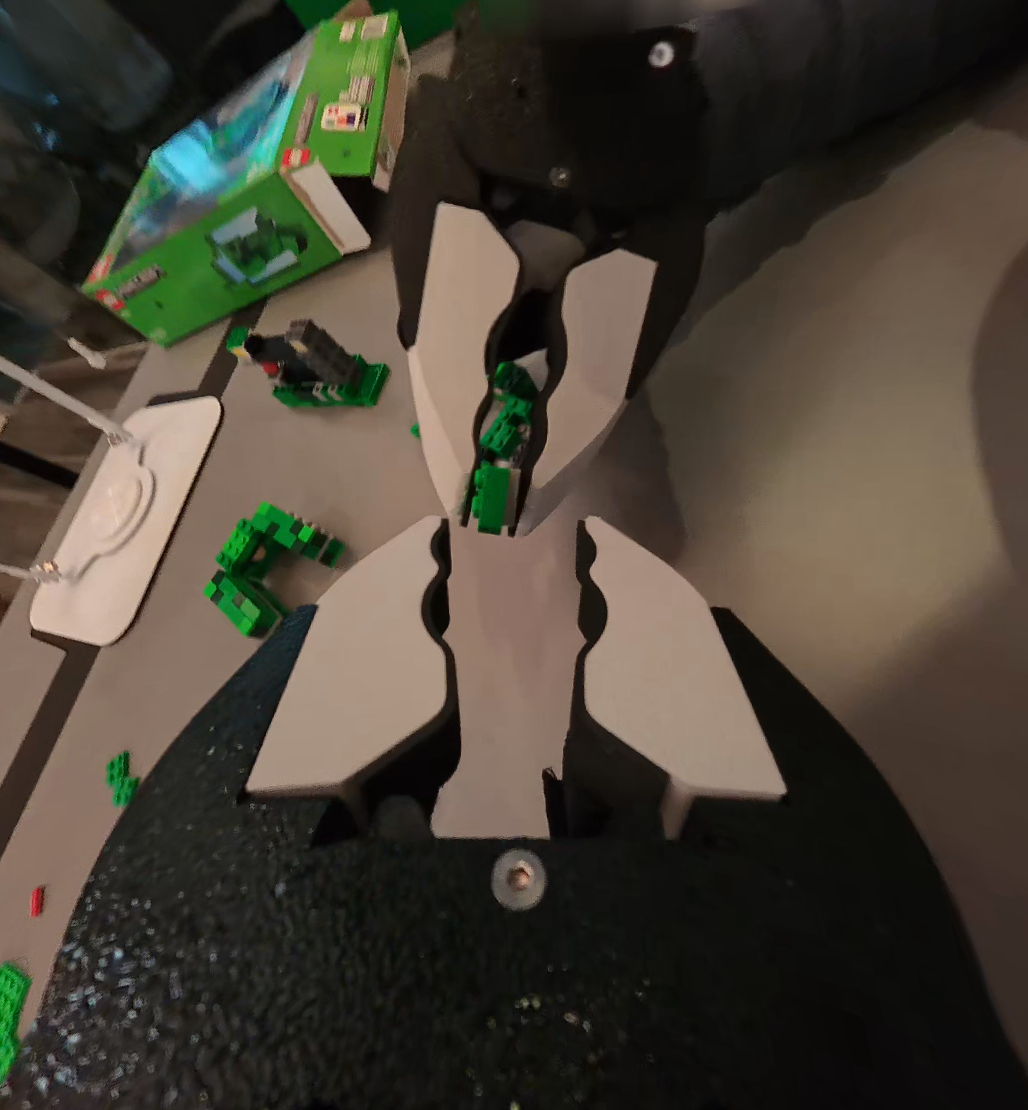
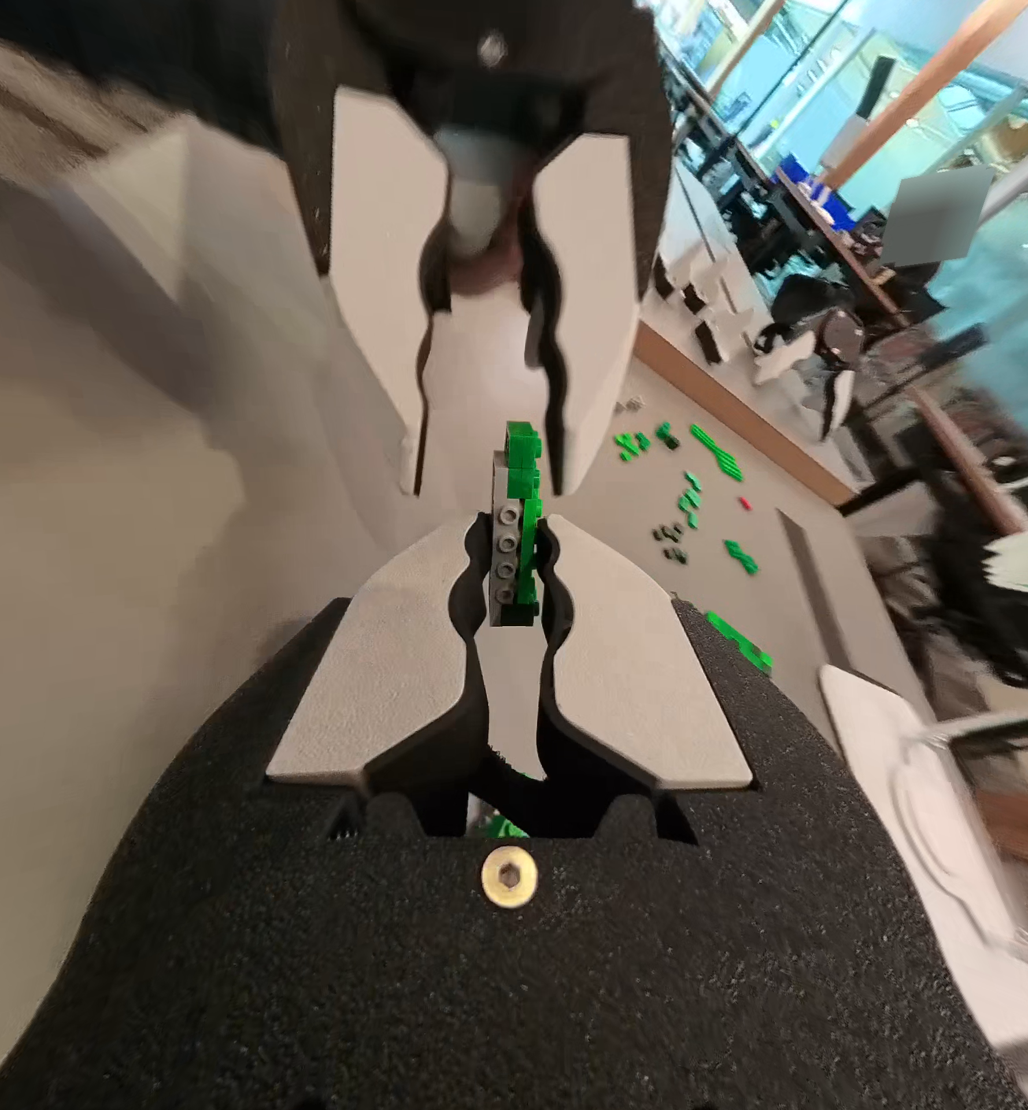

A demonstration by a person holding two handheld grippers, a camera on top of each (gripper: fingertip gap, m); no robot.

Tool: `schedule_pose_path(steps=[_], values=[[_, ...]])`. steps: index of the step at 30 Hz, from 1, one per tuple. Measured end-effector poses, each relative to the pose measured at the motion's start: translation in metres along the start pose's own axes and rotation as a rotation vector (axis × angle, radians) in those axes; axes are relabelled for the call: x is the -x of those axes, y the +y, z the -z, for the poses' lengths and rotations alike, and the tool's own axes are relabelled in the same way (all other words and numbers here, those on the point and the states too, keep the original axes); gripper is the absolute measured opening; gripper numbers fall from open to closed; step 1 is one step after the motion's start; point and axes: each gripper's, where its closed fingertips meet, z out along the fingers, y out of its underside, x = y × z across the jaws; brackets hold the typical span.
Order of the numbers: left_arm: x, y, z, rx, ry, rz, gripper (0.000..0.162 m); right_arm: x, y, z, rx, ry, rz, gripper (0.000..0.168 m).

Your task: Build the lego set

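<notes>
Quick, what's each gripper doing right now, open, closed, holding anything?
Left gripper: open, empty, fingers apart.
Right gripper: closed on a green and grey lego piece.

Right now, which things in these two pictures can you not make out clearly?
- Held green and grey brick piece: the right gripper fingers cover its sides in both views, so its full shape is hidden.
- Loose green pieces on the table, right wrist view: too small and blurred to identify.
- Green plate, left wrist view: cut off by the edge and the left gripper body.
- Background room, right wrist view: motion blurred.
</notes>
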Motion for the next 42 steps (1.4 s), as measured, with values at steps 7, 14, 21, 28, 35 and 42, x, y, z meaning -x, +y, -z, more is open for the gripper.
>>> schedule_pose_path(steps=[7, 14, 21, 28, 35, 42], values=[[-0.003, -0.020, 0.002, -0.107, -0.062, -0.102, 0.031, -0.001, -0.006, 0.007, 0.035, -0.030, 0.047, 0.014], [-0.003, -0.023, 0.000, -0.099, -0.058, -0.128, 0.021, 0.002, -0.006, 0.009, 0.086, -0.048, 0.094, 0.014], [-0.003, -0.023, 0.000, -0.080, -0.057, -0.113, 0.012, 0.005, -0.006, 0.010, 0.137, -0.057, 0.126, 0.014], [-0.001, -0.032, 0.008, -0.107, -0.123, -0.181, 0.011, 0.000, -0.016, 0.013, 0.154, -0.019, 0.117, 0.014], [0.001, -0.038, 0.015, -0.136, -0.149, -0.202, 0.011, -0.010, -0.017, 0.021, 0.151, 0.012, 0.078, 0.024], [0.001, -0.040, 0.017, -0.163, -0.136, -0.196, 0.011, -0.006, -0.018, 0.023, 0.174, 0.007, 0.166, 0.013]])
